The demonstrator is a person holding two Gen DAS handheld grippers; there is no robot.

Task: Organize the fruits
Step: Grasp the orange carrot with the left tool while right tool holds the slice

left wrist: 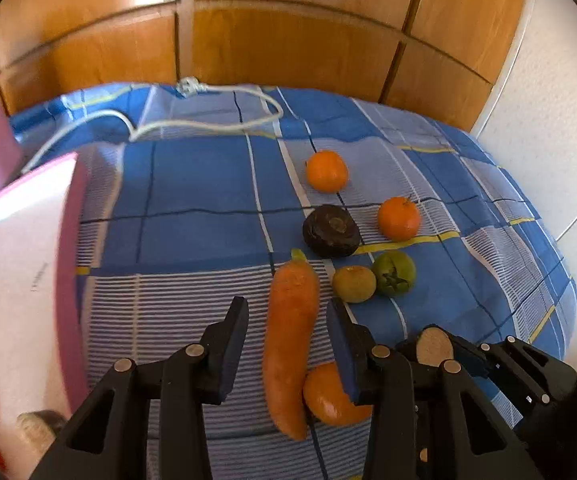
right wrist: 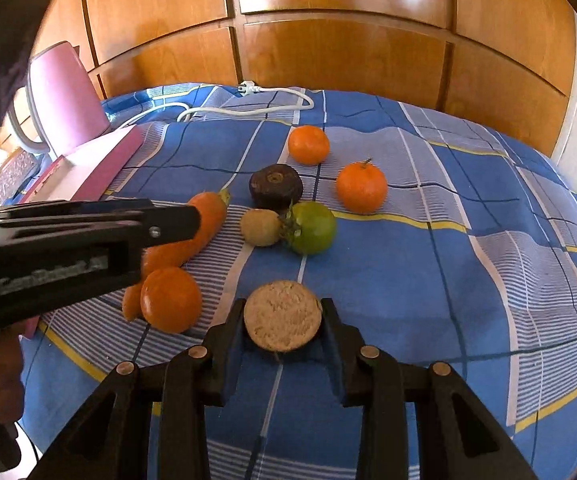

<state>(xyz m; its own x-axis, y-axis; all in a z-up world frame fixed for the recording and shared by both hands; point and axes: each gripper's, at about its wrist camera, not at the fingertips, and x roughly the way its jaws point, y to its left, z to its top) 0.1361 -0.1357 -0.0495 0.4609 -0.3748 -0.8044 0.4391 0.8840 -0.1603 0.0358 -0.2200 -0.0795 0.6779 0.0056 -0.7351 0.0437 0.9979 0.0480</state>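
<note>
A long orange carrot point(left wrist: 291, 340) lies on the blue checked cloth point(left wrist: 192, 184) between the fingers of my left gripper point(left wrist: 288, 305). There is a small gap on each side, so the pads do not press it. An orange fruit point(left wrist: 330, 398) rests against the carrot's near end. My right gripper point(right wrist: 283, 305) is shut on a round tan fruit point(right wrist: 282, 315) with a rough flat face. It holds the fruit just right of the left gripper. Beyond the carrot lie a kiwi point(left wrist: 354, 284), a green fruit point(left wrist: 394, 273), a dark round one point(left wrist: 331, 231) and two tangerines point(left wrist: 326, 171) point(left wrist: 399, 218).
A pink box point(left wrist: 28, 264) with its lid up stands at the cloth's left edge. A white cable and plug point(left wrist: 208, 120) lie at the back. Wooden cupboard doors point(left wrist: 288, 40) close off the far side. A hand point(right wrist: 0, 380) holds the left gripper.
</note>
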